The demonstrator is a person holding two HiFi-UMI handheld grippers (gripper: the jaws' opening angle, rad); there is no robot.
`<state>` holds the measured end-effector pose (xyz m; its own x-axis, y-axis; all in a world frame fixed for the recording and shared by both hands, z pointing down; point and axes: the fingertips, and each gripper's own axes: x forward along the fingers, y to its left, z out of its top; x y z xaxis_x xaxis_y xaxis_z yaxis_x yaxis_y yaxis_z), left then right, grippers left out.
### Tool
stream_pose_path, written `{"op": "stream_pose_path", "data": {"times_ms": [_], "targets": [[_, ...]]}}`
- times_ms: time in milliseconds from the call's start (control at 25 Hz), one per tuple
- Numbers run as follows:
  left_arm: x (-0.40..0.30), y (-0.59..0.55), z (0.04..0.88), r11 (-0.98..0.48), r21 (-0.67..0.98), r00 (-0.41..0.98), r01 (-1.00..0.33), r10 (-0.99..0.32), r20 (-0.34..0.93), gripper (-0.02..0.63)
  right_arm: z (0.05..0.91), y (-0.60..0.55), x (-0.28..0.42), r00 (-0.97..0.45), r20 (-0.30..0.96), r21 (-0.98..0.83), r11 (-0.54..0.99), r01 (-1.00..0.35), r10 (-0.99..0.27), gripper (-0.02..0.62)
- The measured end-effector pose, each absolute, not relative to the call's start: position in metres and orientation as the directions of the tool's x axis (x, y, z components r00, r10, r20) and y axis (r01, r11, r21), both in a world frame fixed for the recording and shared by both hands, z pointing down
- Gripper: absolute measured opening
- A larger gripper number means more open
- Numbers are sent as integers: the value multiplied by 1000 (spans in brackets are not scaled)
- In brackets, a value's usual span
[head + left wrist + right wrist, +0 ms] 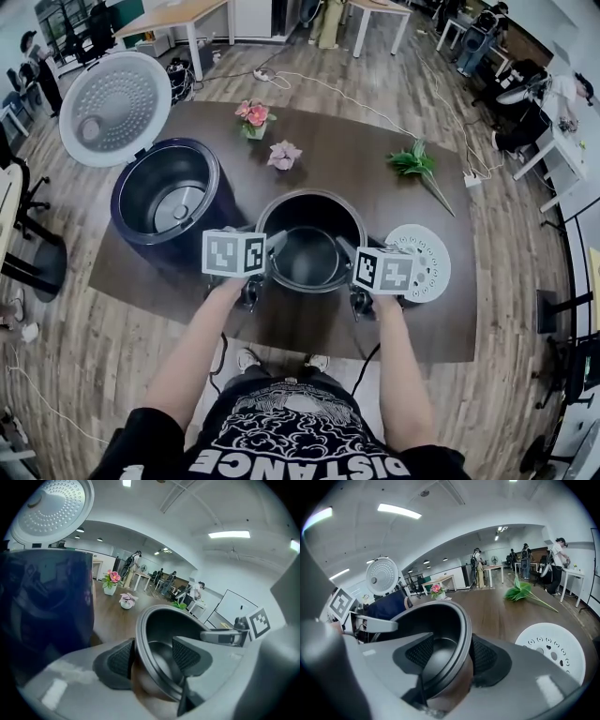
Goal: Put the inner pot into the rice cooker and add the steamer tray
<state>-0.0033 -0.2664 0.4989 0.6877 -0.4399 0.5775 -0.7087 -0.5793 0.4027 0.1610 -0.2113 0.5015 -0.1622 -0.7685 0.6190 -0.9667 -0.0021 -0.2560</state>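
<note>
My left fingers (119, 660) straddle the left rim of the inner pot (309, 258), ribbed pads half-wide: the outer pad is at the wall, the inner one a little off it. My right fingers (485, 656) straddle the right rim the same way. The pot is dark, round, smooth and empty, standing on the brown surface (356, 159). Beyond my left fingers stands the navy rice cooker (169, 197), empty, with its dimpled lid (115, 108) raised. Just beside my right fingers lies the white perforated steamer tray (419, 262).
</note>
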Motion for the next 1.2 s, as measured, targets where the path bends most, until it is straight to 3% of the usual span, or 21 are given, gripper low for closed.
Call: {"op": "stream_pose_path", "data": {"times_ms": [360, 640, 1200], "targets": [[-13, -265, 502, -553, 396, 664, -733, -458, 590, 170, 509, -209, 166, -114, 654, -217, -41, -975, -748, 126], [-22, -267, 496, -530, 382, 643, -757, -501, 579, 117, 498, -211, 165, -92, 644, -193, -45, -980, -759, 117], [-40, -292, 411, -546, 357, 653, -758, -628, 424, 114, 406, -251, 150, -123, 485, -135, 65, -989, -866, 109]]}}
